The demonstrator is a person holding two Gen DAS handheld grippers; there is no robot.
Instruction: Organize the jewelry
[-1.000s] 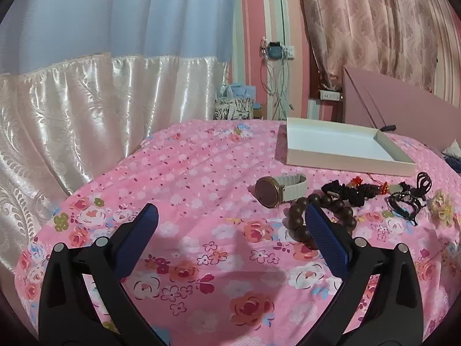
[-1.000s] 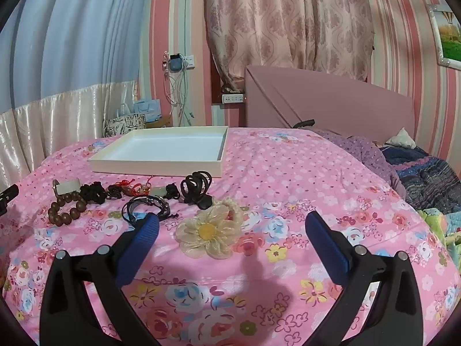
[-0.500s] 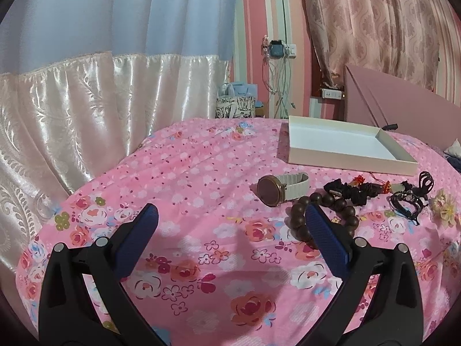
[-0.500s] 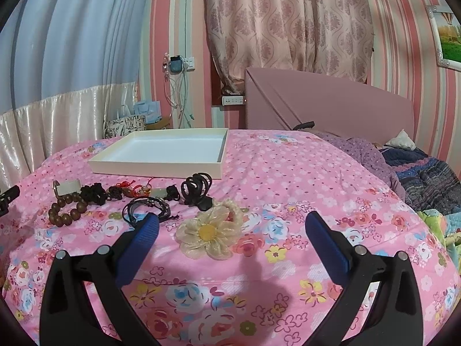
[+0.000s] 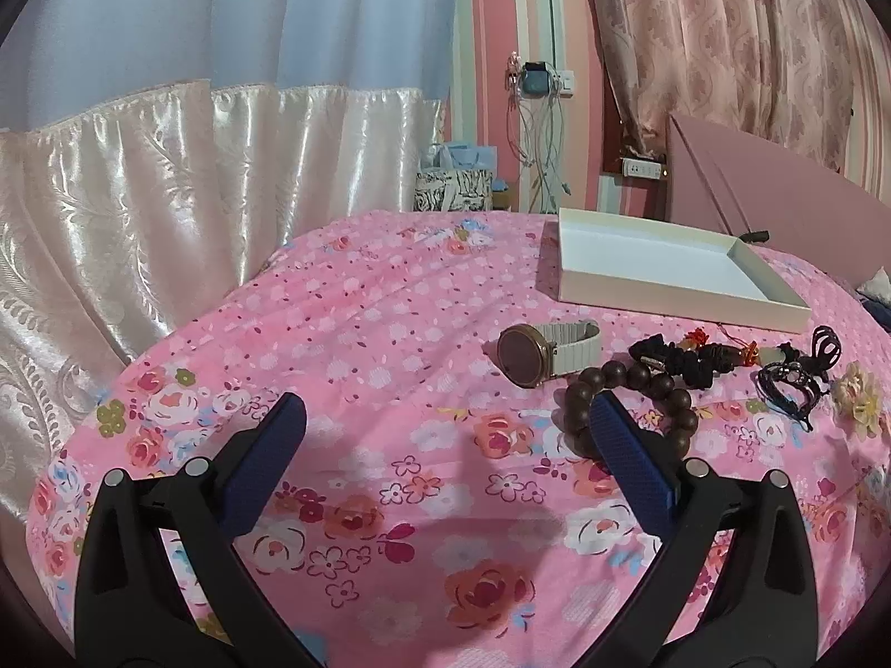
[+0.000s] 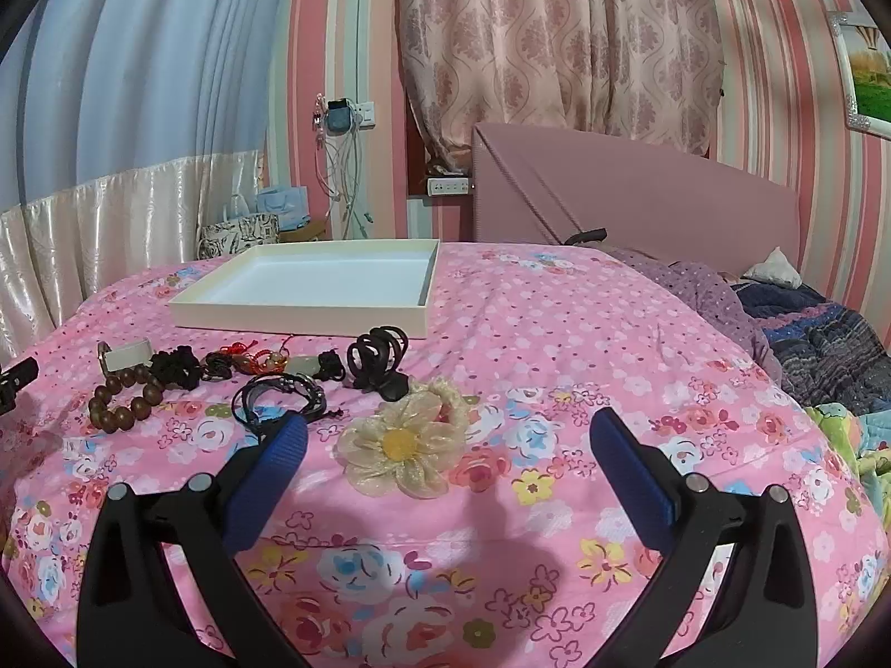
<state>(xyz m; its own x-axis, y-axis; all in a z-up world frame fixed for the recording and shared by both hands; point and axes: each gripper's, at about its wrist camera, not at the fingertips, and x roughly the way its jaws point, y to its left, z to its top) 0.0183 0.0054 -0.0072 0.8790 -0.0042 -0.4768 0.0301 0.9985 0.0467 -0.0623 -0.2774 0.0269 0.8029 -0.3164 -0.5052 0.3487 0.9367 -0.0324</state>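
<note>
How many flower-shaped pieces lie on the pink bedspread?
1. The cream fabric flower with a yellow centre lies at the right end of the jewelry row, close in front of the open right gripper, near the black hair claw. None shows in the tray.

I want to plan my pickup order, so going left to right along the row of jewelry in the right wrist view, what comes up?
Watch → wooden bead bracelet → black scrunchie → red knotted charm → black cord bracelet → black claw clip → cream flower hair tie.
</note>
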